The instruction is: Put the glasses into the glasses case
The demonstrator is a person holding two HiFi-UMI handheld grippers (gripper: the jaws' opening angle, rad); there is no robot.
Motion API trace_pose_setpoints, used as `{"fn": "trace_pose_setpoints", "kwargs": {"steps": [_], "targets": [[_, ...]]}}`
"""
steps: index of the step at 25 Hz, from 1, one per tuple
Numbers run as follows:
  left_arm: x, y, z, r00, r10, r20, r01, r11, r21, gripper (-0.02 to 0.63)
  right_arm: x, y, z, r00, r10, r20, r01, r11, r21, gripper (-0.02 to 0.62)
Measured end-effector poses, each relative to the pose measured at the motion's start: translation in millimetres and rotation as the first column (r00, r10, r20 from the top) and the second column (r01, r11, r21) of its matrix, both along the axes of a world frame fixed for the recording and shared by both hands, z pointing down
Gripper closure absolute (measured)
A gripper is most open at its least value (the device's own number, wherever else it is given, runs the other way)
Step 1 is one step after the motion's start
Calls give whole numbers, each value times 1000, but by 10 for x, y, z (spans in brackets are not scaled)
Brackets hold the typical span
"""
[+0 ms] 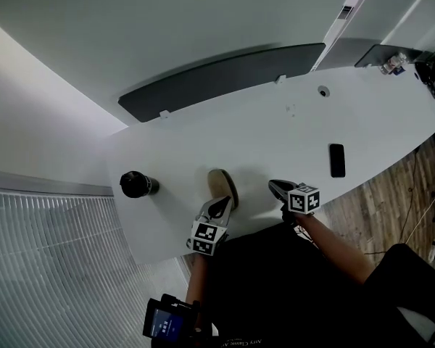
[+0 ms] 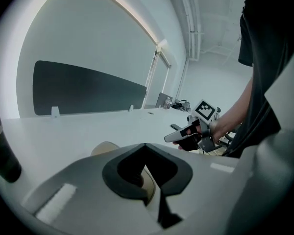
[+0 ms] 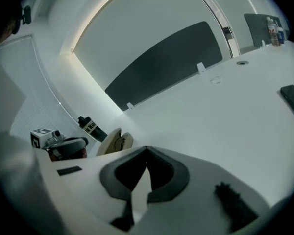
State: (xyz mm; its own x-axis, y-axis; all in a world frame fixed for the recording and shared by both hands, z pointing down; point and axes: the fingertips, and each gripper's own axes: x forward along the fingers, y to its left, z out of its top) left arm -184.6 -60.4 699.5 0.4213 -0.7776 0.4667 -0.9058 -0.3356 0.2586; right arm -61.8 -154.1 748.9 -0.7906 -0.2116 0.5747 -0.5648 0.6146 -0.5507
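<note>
A tan glasses case (image 1: 221, 184) sits on the white table (image 1: 275, 133) near its front edge. In the right gripper view the case (image 3: 112, 141) stands open, and a thin dark frame, the glasses (image 3: 119, 143), shows inside it. My left gripper (image 1: 221, 205) is just in front of the case with its jaws shut and nothing visible between them; the case (image 2: 104, 149) shows right behind its tips (image 2: 146, 146). My right gripper (image 1: 274, 187) hangs a little to the right of the case, apart from it. Its jaws (image 3: 147, 149) are shut and hold nothing.
A black bottle (image 1: 136, 185) stands to the left of the case. A black phone (image 1: 337, 159) lies farther right on the table. A dark panel (image 1: 225, 78) runs along the table's far edge. A person's arm (image 1: 333, 249) holds the right gripper.
</note>
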Motion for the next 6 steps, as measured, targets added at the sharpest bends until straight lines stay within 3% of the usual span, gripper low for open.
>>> {"fn": "trace_pose_setpoints", "kwargs": {"steps": [6], "targets": [[-28, 58, 67, 1000, 1, 25, -1, 1000, -21, 598, 7, 142, 52, 1000, -6, -12, 6, 1000, -8, 586]]}}
